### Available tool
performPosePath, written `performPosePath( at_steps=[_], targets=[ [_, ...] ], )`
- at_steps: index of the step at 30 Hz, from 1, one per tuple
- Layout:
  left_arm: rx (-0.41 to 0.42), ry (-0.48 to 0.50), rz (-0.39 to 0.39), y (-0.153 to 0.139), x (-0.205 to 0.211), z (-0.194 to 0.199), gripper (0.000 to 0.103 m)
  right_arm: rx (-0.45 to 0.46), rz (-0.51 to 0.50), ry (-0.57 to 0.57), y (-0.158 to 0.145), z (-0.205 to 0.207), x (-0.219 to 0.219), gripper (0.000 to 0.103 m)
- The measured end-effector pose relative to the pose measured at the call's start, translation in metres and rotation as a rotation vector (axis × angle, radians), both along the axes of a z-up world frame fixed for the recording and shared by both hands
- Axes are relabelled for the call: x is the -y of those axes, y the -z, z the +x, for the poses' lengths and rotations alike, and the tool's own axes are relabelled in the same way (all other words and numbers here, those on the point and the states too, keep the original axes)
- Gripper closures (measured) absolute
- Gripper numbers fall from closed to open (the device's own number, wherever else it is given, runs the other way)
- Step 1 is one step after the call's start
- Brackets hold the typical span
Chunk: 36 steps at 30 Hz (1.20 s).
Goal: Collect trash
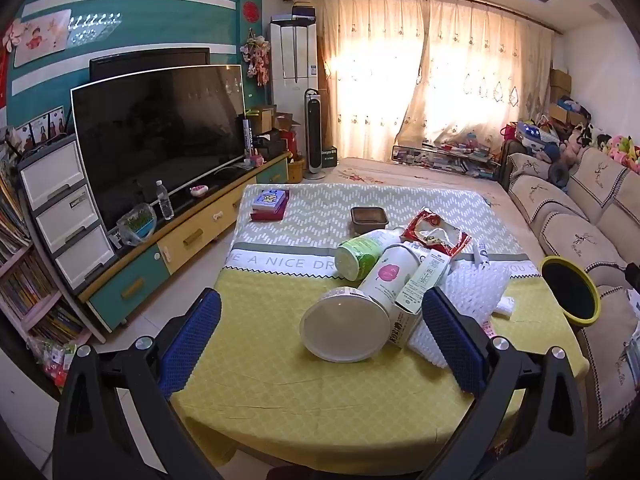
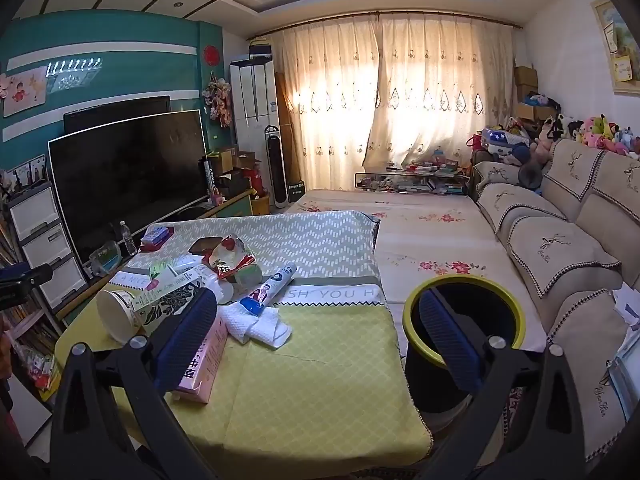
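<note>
The desk [image 1: 280, 400] carries the trash heap, and the bin [image 2: 464, 320] stands just beside its right edge. Lying on its side in the heap, the paper cup [image 1: 344, 328] points its mouth at the left tongs [image 1: 320, 332], the nearer pair. Both left and right tongs [image 2: 316, 328] are spread wide, holding nothing.

Large black flat-screen television [image 1: 160, 136] on long yellow-and-teal cabinet [image 1: 192, 240], clear plastic water bottle [image 1: 165, 201] at cabinet's front edge. Beige cushioned sofa [image 2: 560, 248] along right wall. Cream embroidered curtains [image 1: 432, 76] drawn.
</note>
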<state>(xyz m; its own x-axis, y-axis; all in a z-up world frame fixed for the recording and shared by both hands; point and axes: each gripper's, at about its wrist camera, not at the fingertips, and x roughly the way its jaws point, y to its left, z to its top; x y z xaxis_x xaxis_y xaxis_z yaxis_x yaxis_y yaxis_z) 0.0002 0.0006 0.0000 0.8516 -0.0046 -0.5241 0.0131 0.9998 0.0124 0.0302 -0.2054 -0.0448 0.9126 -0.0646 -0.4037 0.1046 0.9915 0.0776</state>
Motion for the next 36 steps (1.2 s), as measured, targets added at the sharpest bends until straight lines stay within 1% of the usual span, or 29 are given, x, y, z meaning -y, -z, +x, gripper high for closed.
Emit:
performPosePath(
  at_steps=[5,6,10,16,17,36],
  targets=[
    [0.006,-0.001,-0.008,-0.001,0.001,-0.002,0.004,0.008,-0.002,-0.004,-0.001,-0.002,-0.002,0.006],
    [0.007,0.000,-0.008,-0.001,0.001,-0.003,0.004,-0.003,0.011,-0.001,0.002,0.000,0.002,0.006],
    [0.011,0.010,0.013,-0.001,0.006,-0.001,0.004,-0.002,0.014,-0.002,0.004,-0.001,0.001,0.006],
    [0.011,0.013,0.014,-0.005,0.007,-0.002,0.004,-0.003,0.018,0.001,0.011,0.002,-0.003,0.006],
    [0.012,0.016,0.014,-0.004,0.005,-0.004,0.004,-0.008,0.021,0.001,0.005,0.004,0.002,0.006],
    [0.009,0.017,0.018,-0.006,0.008,-0.006,0.004,-0.021,0.031,0.000,0.006,0.008,0.003,0.006]
  ],
)
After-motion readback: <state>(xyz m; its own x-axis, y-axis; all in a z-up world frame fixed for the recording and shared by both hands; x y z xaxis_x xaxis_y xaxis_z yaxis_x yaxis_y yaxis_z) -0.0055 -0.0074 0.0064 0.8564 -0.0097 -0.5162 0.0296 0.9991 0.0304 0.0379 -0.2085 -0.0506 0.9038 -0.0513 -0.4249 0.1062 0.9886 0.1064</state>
